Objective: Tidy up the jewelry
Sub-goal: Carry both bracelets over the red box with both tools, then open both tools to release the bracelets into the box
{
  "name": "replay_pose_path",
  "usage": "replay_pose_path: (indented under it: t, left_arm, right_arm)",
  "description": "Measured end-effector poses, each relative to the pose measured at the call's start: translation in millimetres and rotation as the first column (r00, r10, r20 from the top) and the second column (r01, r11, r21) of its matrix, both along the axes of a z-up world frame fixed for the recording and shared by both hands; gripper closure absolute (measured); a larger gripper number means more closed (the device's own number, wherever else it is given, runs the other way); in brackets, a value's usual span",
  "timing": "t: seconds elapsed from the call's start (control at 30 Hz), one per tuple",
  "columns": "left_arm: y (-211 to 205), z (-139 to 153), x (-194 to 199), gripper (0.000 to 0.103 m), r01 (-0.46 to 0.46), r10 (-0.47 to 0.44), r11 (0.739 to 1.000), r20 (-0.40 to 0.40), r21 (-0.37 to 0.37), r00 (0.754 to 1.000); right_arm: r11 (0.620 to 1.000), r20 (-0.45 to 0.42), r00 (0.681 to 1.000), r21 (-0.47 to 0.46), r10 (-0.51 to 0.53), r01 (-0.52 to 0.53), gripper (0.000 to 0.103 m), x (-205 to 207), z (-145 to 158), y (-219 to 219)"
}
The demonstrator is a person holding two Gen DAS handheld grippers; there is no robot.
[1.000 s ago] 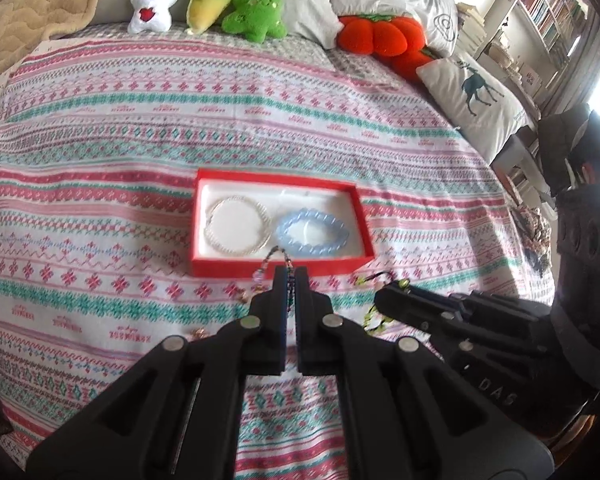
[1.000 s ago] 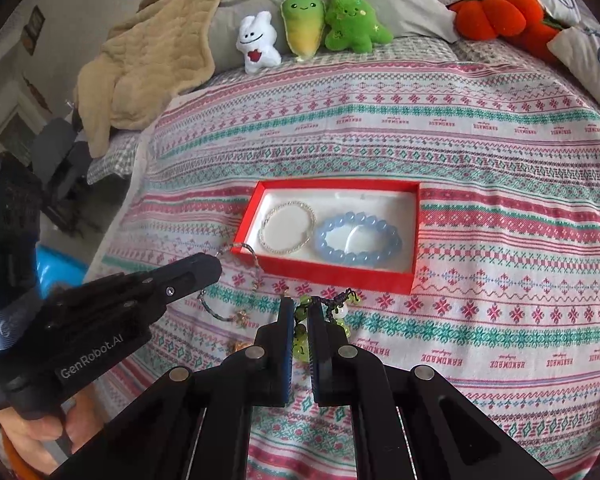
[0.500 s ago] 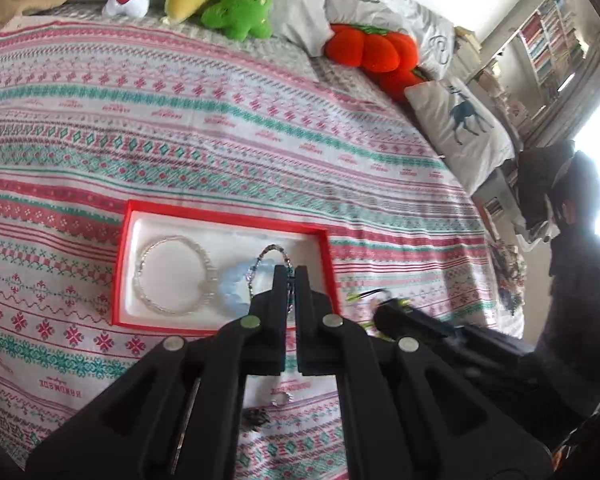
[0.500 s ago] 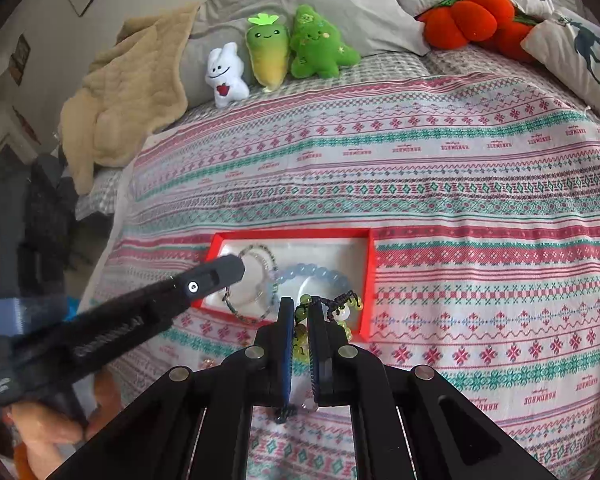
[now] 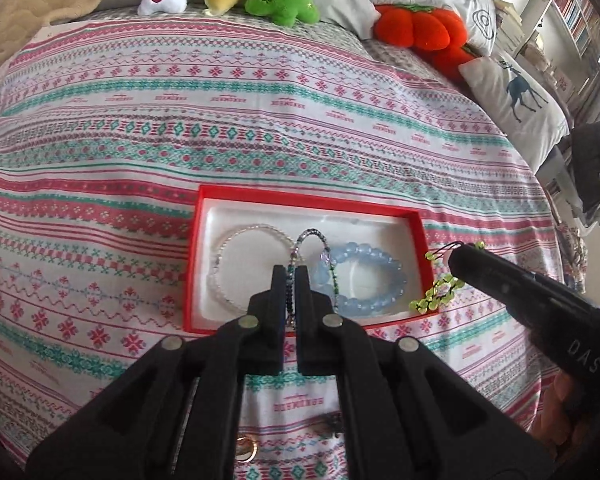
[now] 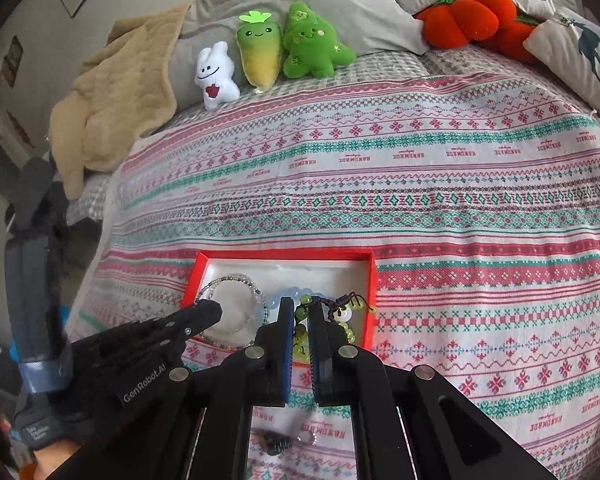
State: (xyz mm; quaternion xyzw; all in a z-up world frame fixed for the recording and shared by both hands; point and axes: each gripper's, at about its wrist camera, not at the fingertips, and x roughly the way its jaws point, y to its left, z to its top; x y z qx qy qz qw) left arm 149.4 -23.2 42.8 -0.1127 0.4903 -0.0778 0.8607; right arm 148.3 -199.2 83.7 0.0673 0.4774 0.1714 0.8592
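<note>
A red jewelry box (image 5: 308,201) with a white lining lies on the patterned bedspread; it also shows in the right wrist view (image 6: 370,280). In it lie a clear bead bracelet (image 5: 236,240) and a blue bead bracelet (image 5: 380,258). My left gripper (image 5: 289,274) is shut on a thin dark beaded bracelet (image 5: 314,236) that loops up over the box middle. My right gripper (image 6: 300,306) is shut on a green bead bracelet (image 6: 346,316) with a dark cord, held over the box's right front corner (image 5: 436,294).
A gold ring (image 5: 246,449) and a small dark piece (image 5: 334,424) lie on the bedspread in front of the box. Plush toys (image 6: 260,56), an orange cushion (image 6: 468,16), pillows and a tan blanket (image 6: 112,92) line the far end of the bed.
Both grippers have carried their bracelets forward from the bedspread in front of the box to above the box itself. Both stayed shut.
</note>
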Motion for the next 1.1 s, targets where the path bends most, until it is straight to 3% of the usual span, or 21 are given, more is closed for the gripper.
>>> replay_pose_path:
  t: [0.27,0.33,0.47,0.63,0.87,0.93,1.1]
  left_arm:
    - [14.0,2.4,-2.3,0.095,-0.013,0.013,1.000,0.007,0.027,1.000]
    - [15.7,3.6,-2.9,0.082,-0.016,0.015,0.999,0.008,0.029,1.000]
    - [20.5,9.5,-7.2,0.071,-0.019,0.018,0.999,0.026,0.046,1.000]
    - [26.9,16.1,-15.3,0.051,-0.022,0.020,0.998,0.035,0.062,0.999]
    - [29.9,18.6,-30.3,0.036,-0.020,0.019,0.995,0.009,0.103,1.000]
    - [30.2,18.1,-35.0,0.028,-0.020,0.020,0.994,-0.001,0.106,1.000]
    - [29.7,14.7,-47.1,0.027,-0.002,0.006,0.993,-0.037,0.118,0.999]
  right_arm:
    - [1.000,0.005,1.000,-0.005,-0.007,0.008,0.096,13.1,-14.1,14.9]
    - [1.000,0.004,1.000,-0.004,-0.013,0.013,0.096,15.4,-16.7,15.1]
    - [1.000,0.002,1.000,-0.010,-0.020,0.020,0.092,17.8,-18.1,13.7]
    - [0.999,-0.013,0.999,-0.022,-0.030,0.030,0.089,16.6,-14.4,8.2]
    - [1.000,-0.019,1.000,-0.015,-0.017,0.017,0.088,3.1,-5.6,4.5]
    - [1.000,-0.024,1.000,-0.011,-0.009,0.009,0.088,-2.0,-4.1,4.8]
    - [1.000,-0.029,0.999,-0.023,0.016,-0.017,0.087,-17.0,-1.4,9.5]
